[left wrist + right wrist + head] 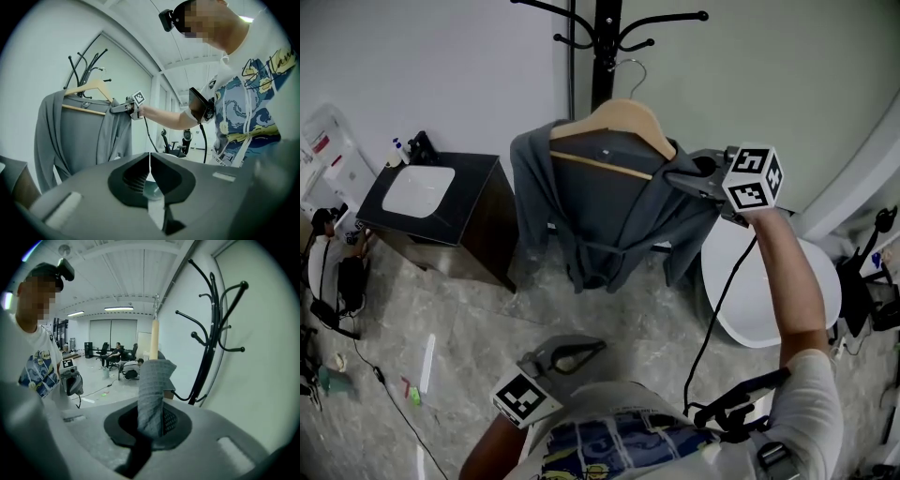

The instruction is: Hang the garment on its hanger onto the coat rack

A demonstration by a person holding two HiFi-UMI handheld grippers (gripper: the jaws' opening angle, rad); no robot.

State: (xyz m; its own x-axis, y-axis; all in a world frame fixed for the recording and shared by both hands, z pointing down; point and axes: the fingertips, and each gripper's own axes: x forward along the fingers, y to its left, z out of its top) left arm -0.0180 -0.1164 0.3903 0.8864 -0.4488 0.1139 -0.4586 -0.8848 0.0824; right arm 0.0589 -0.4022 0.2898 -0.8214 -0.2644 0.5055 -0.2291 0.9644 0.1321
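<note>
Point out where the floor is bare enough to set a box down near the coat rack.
Bare floor lies below the hanging garment, between the dark cabinet and the white round surface, whose top also looks bare. Crowded: the left edge, with cables and small items.

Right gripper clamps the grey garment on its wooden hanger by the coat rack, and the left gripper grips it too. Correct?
No. The left gripper grips nothing: the left gripper view shows its jaws shut and empty, apart from the garment. The rest holds.
</note>
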